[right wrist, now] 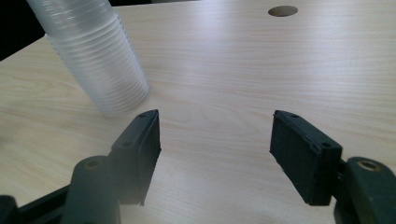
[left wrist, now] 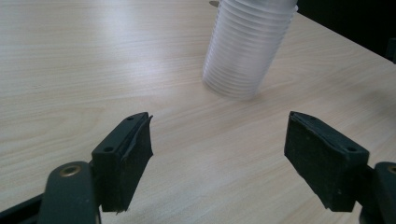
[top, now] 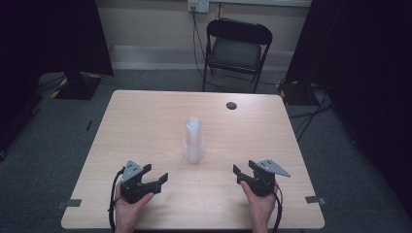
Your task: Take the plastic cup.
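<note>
1. The left gripper (top: pixel 156 178) is held with jaws spread, nothing between them.
2. The right gripper (top: pixel 241 171) is likewise spread wide and empty.
3. The stack of clear cups (top: pixel 193 140) is seen upright on the bench (top: pixel 145 121), ahead of and between both jaws, untouched.

We take this for a lab or test room rigged for recording, not a home. We see a plain wooden table (top: pixel 145 121) with a cable hole (top: pixel 231 105) standing alone on grey carpet (top: pixel 58 141). Black curtains (top: pixel 53 34) hang at both sides, and a stand base (top: pixel 77 85) with hazard tape sits under the left one. A folding chair (top: pixel 236 51) stands by a bare wall, where a socket (top: pixel 198 5) feeds cables down to the floor. Tape marks (top: pixel 74 202) sit by the table's near corners.
</note>
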Demonstrator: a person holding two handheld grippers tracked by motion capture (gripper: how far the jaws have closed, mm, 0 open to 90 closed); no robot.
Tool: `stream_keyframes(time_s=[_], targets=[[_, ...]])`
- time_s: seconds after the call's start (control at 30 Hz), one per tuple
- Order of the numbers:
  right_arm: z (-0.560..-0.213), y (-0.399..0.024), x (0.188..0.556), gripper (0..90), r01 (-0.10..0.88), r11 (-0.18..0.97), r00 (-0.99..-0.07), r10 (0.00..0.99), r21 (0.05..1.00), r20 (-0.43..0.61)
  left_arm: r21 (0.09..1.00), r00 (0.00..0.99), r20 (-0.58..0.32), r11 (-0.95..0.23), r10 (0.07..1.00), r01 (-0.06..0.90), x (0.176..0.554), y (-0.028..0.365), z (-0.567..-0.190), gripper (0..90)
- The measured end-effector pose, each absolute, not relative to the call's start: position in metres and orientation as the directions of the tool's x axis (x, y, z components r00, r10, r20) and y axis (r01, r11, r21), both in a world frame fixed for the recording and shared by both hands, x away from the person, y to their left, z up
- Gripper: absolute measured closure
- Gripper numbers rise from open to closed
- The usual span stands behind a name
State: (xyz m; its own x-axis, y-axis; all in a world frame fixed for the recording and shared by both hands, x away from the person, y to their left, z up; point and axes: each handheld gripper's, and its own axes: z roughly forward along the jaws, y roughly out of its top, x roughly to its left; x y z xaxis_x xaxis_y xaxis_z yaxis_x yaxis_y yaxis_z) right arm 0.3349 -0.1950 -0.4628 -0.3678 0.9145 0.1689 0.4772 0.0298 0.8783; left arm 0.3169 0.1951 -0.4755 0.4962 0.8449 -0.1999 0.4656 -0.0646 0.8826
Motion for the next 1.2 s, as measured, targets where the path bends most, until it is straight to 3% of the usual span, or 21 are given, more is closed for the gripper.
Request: stream_keyframes(time_s=[1.2], targets=[[-0.46,-0.178,0.324,34.8,0.445,0.081,-0.424,0.896,0.892,0.131,0.905,0.549,-0.188,-0.074,0.815,0.42,0.33,0.184,-0.451,22.8]])
